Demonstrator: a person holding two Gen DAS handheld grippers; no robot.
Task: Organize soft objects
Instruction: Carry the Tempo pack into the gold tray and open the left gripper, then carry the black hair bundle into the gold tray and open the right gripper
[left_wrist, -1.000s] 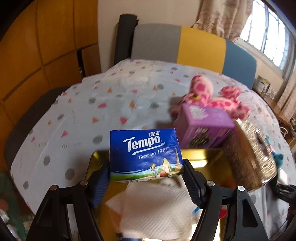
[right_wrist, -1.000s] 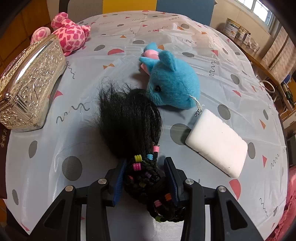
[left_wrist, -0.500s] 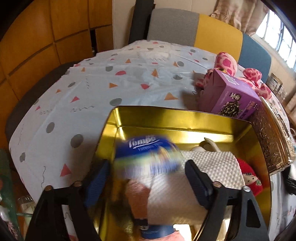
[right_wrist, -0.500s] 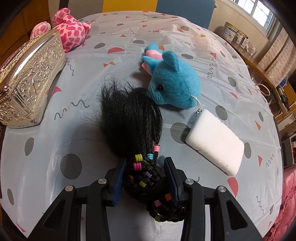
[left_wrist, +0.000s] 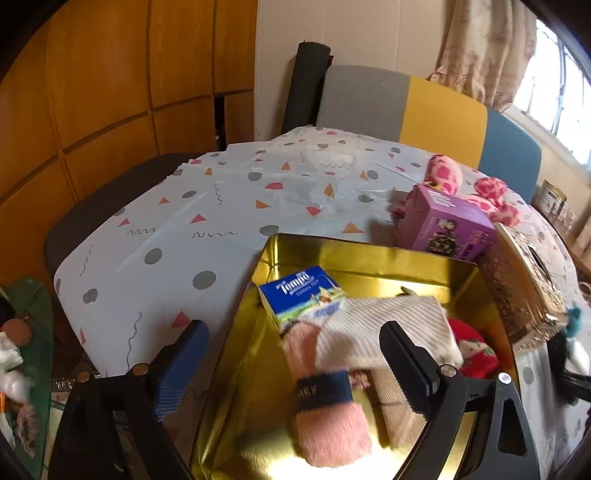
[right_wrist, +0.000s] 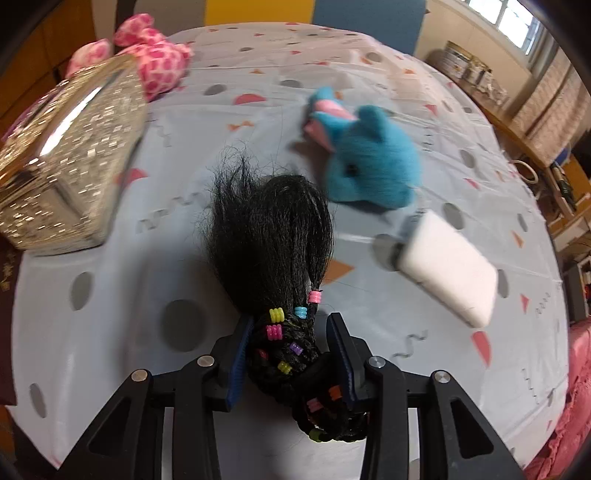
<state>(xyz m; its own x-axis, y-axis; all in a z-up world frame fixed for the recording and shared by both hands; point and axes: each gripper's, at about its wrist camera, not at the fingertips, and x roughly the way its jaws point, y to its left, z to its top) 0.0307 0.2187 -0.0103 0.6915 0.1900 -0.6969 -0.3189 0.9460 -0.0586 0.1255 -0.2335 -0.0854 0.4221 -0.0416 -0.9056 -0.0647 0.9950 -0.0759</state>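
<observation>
Left tongs (left_wrist: 291, 354) gape wide, empty, tissue pack (left_wrist: 303, 297) at 12 o'clock; right tongs (right_wrist: 291, 343) clamp the braided hairpiece (right_wrist: 273, 251).

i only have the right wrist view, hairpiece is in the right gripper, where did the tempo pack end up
Observer: The Tempo tissue pack lies inside the gold tin, in its far left corner.
Operator: is the left gripper off it
Observer: Yes. The left gripper is open, with nothing between its fingers, and the pack lies beyond them.
Operator: what else is in that tin
Observer: A cream knit cloth lies partly over the pack, beside a fuzzy pink item with a navy band and a red soft toy.
Operator: anything beside the tin i can't see
Observer: A purple box stands just beyond the tin's far right corner.
</observation>
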